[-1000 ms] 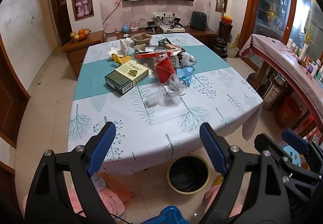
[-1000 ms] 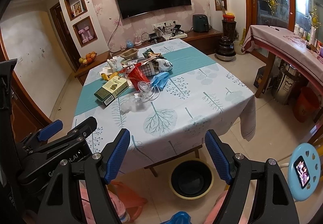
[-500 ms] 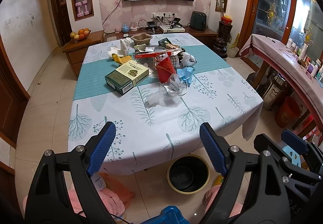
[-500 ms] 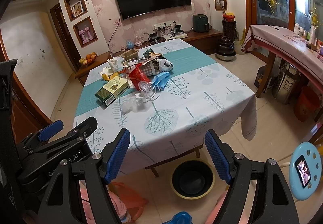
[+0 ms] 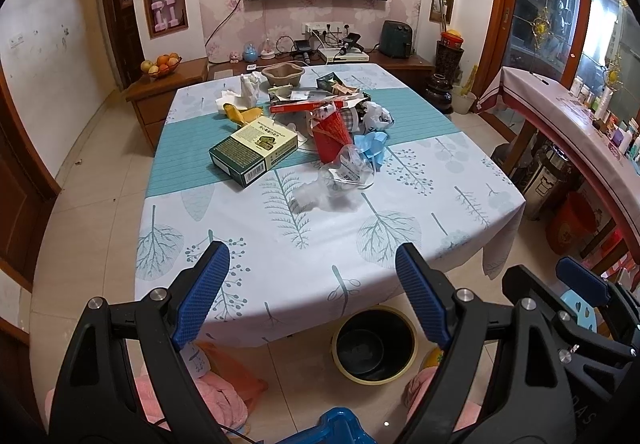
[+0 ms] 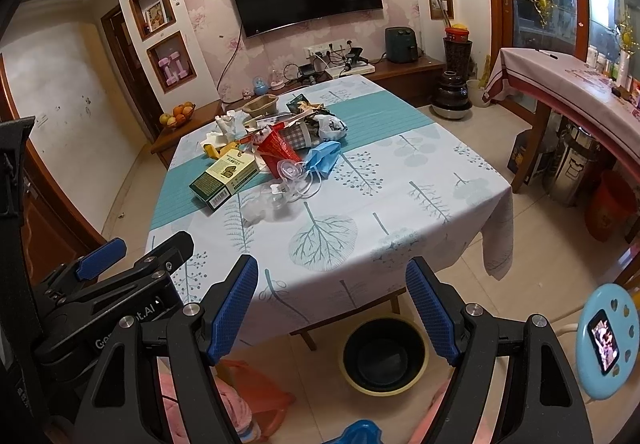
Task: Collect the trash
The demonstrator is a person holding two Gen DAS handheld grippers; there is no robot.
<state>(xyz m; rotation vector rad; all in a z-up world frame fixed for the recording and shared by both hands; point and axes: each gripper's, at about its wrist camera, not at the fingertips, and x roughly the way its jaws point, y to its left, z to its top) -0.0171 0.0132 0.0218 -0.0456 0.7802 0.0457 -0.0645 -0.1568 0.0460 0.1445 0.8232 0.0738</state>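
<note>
A heap of trash lies mid-table: a green and cream box (image 5: 254,151) (image 6: 224,177), a red packet (image 5: 330,137) (image 6: 278,149), clear plastic cups (image 5: 346,173) (image 6: 290,171), a blue mask (image 5: 370,149) (image 6: 322,159), crumpled tissue (image 5: 248,85) and a banana peel (image 5: 240,113). A black bin with a yellow rim (image 5: 374,344) (image 6: 384,354) stands on the floor below the table's near edge. My left gripper (image 5: 310,294) and right gripper (image 6: 332,310) both hang open and empty above that near edge, well short of the heap.
The table (image 5: 320,244) wears a white and teal tree-print cloth. A blue stool carrying a phone (image 6: 606,338) is at the right. A side table (image 5: 568,115) lines the right wall, with a red bucket (image 6: 608,205) beneath. Pink slippers (image 5: 218,394) show low down.
</note>
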